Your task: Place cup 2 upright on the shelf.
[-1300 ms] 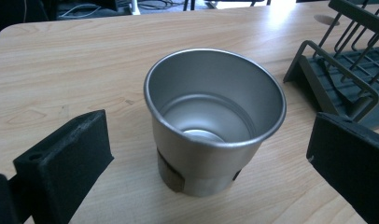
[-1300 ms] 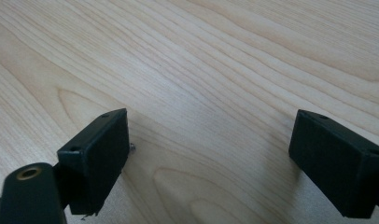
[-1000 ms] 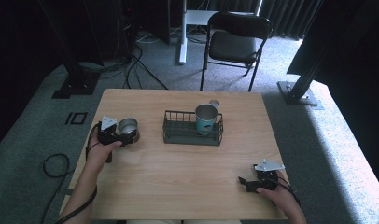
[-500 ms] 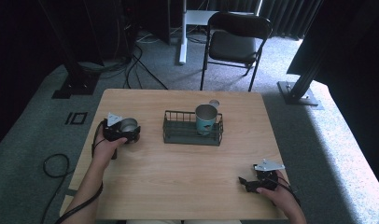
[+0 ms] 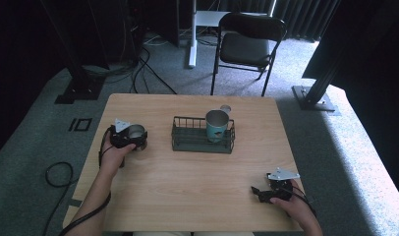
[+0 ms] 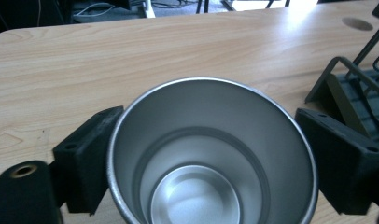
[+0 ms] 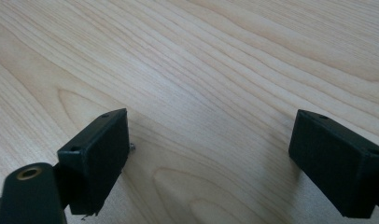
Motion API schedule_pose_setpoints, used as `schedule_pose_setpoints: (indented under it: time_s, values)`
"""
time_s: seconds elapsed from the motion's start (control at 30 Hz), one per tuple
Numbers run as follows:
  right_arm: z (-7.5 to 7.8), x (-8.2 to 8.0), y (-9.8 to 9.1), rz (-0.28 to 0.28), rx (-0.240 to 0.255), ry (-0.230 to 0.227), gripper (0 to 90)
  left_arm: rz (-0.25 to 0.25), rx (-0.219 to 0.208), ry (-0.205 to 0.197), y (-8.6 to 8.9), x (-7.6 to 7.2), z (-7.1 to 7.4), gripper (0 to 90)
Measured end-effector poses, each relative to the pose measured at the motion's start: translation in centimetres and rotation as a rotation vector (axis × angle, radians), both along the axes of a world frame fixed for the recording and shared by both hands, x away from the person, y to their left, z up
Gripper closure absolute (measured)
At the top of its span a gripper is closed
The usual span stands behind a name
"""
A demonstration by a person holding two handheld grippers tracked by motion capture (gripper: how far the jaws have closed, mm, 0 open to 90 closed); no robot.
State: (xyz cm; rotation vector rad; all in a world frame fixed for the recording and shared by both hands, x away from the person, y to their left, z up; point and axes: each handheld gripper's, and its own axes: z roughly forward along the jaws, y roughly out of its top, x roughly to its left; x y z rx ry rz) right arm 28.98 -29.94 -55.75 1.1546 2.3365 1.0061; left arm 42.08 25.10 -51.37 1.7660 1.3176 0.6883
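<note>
A light wooden table (image 5: 187,182) is seen from above, with two forearms entering from the near edge. Nearest, at about five o'clock on the tabletop, the right gripper (image 5: 260,193) is rested on bare wood; in the right gripper view its black jaws are spread wide apart with nothing but wood grain between them, so it is released. Farther in, at about nine o'clock, the left gripper (image 5: 138,139) is held by the left hand (image 5: 115,153) around a steel cup (image 5: 136,132). In the left gripper view the steel cup (image 6: 211,154) is seen upright and empty from above, its shiny rim set between the two black jaws, which have just been closing and are now pressed against its sides; the cup is grasped. Just beyond the centre, a dark wire basket (image 5: 187,142) is placed, well apart from the steel cup. In the basket's right end, a teal mug (image 5: 217,126) is stood upright. Beyond the table, at twelve o'clock, a black folding chair (image 5: 249,46) is set on grey carpet.
</note>
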Motion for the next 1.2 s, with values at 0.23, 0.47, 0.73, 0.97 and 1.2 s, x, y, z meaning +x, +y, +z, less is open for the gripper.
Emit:
schedule_pose_setpoints:
  time_s: [0.23, 0.47, 0.73, 0.97, 1.2]
  values:
    - [0.0, 0.0, 0.0, 0.0, 0.0, 0.0, 11.9, -0.009, -0.006, -0.006, 0.1, 0.1, -0.1, 13.9]
    - [0.0, 0.0, 0.0, -0.001, 0.0, 0.001, 11.9, -0.026, -0.017, 0.001, 0.0, 0.0, 0.2, 14.1]
    - [0.0, 0.0, 0.0, 0.0, 0.0, 0.0, 11.9, -0.03, -0.033, -0.027, -0.3, -0.2, 1.8, 14.2]
    - [0.0, 0.0, 0.0, -0.001, 0.0, 0.001, 11.9, -0.053, -0.039, -0.04, -0.7, -0.3, 3.8, 14.2]
    - [0.0, 0.0, 0.0, -0.001, 0.0, 0.0, 11.9, -0.072, -0.028, -0.056, -1.2, -0.5, 5.9, 14.2]
